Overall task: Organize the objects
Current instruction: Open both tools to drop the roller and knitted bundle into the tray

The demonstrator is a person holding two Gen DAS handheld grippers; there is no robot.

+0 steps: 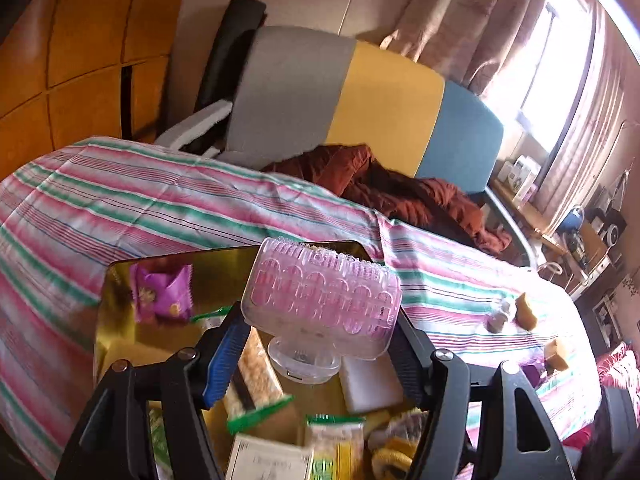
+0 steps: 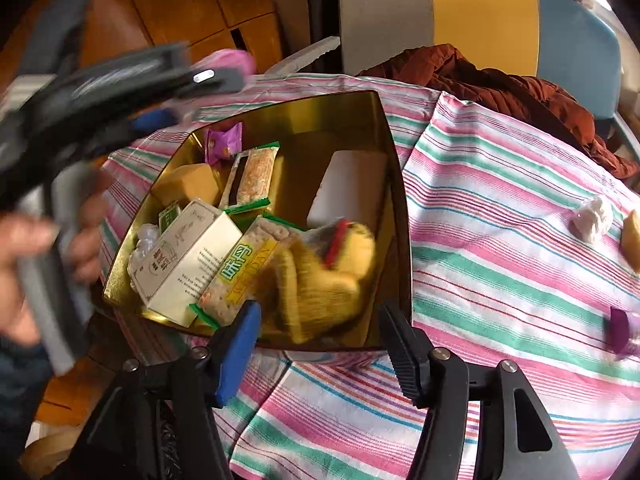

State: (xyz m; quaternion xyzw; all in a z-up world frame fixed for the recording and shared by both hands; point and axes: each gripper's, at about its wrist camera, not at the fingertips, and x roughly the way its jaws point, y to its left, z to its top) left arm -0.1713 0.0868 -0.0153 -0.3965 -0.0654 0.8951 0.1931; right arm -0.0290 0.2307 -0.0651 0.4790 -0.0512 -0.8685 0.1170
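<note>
Pink and clear plastic, the hair roller sat clamped between the left gripper's fingers, held above the gold tin on the striped table. The right gripper's fingers stood apart and empty over the tin's near edge, a yellow glove lying just beyond them inside.

Each gripper is showing black plastic linkage arms joined by round silver screws. On the left gripper, the left-hand finger is wearing a blue ribbed pad; the opposite finger is wearing a black ribbed pad. The right gripper is showing the same pairing. The person's hand is emerging from a dark blue sleeve.
</note>
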